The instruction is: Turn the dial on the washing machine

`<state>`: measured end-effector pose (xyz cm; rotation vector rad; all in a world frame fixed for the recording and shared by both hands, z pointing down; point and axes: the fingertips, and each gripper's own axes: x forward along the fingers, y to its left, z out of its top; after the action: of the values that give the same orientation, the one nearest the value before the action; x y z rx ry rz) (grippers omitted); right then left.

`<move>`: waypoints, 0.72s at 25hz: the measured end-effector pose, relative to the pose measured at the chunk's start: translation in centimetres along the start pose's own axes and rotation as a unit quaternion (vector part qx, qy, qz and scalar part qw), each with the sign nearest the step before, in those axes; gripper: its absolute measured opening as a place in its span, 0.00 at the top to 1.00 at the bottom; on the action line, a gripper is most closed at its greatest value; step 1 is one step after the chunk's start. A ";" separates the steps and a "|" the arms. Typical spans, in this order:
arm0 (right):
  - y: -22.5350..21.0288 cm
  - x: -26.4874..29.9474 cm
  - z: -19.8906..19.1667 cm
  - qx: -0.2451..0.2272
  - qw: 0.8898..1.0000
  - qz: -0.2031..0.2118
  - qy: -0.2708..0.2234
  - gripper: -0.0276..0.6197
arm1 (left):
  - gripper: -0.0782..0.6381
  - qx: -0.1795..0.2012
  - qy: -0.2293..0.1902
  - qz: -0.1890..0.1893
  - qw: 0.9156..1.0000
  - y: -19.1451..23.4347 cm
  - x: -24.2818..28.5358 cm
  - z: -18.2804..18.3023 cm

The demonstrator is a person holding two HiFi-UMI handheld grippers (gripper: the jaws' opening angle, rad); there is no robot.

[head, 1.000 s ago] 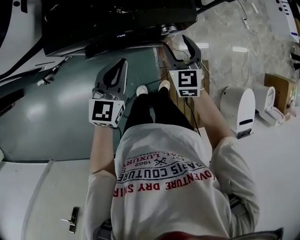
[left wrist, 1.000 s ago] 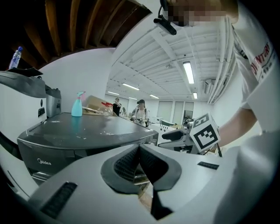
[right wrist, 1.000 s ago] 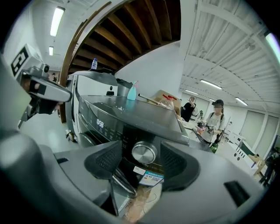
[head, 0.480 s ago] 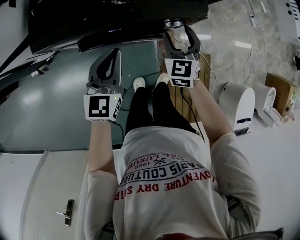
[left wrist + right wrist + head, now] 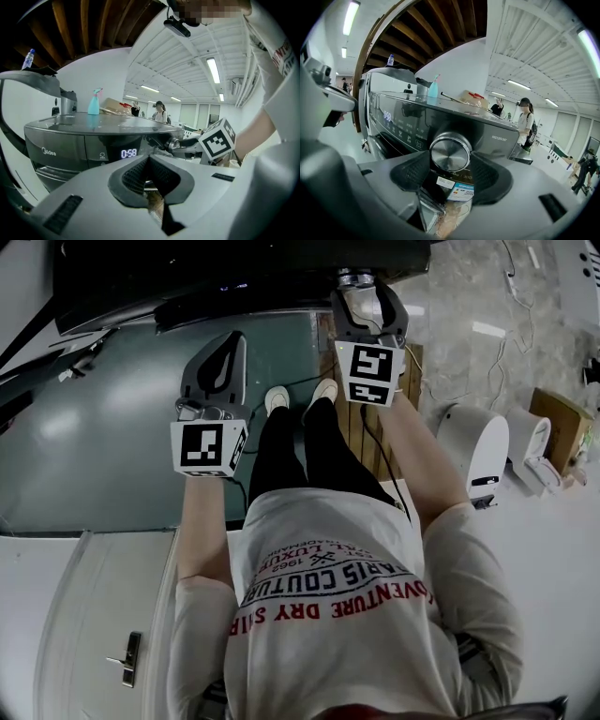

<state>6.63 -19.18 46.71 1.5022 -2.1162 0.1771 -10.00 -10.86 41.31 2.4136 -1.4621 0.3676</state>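
The dark grey washing machine (image 5: 234, 263) stands in front of me; its panel (image 5: 408, 122) carries a round silver dial (image 5: 450, 152). My right gripper (image 5: 450, 161) has one jaw on each side of the dial, touching its rim, and so is shut on it. The head view shows the same gripper (image 5: 361, 296) up against the dial (image 5: 356, 279). My left gripper (image 5: 230, 348) hangs in the air to the left, short of the machine, jaws pressed together on nothing (image 5: 149, 159). A lit display (image 5: 128, 153) shows on the panel.
A blue spray bottle (image 5: 93, 102) and a cardboard box stand on top of the machine. To the right sit a white appliance (image 5: 478, 451) and a brown box (image 5: 562, 423). Wooden slats (image 5: 361, 427) lie under my right arm. A person (image 5: 524, 119) stands in the background.
My right gripper moved forward from just short of the machine and its jaws now sit around the dial. The left gripper stayed shut and shifted only slightly.
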 end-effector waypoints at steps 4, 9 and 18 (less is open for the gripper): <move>-0.1 0.0 0.0 0.013 1.000 0.008 -0.005 0.52 | 0.87 0.028 -0.002 -0.004 1.000 -1.0 -0.1 0.8; -0.5 0.1 -0.6 0.079 0.997 0.022 -0.002 0.52 | 0.87 0.020 -0.019 -0.009 1.000 -1.7 0.1 1.6; -0.6 0.3 -0.8 0.210 0.975 0.074 0.000 0.52 | 0.87 0.022 -0.014 -0.019 0.999 -2.8 0.2 1.6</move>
<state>7.38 -19.28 47.40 1.5632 -2.2890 0.7178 -7.33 -10.41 39.54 2.4880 -1.4319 0.3628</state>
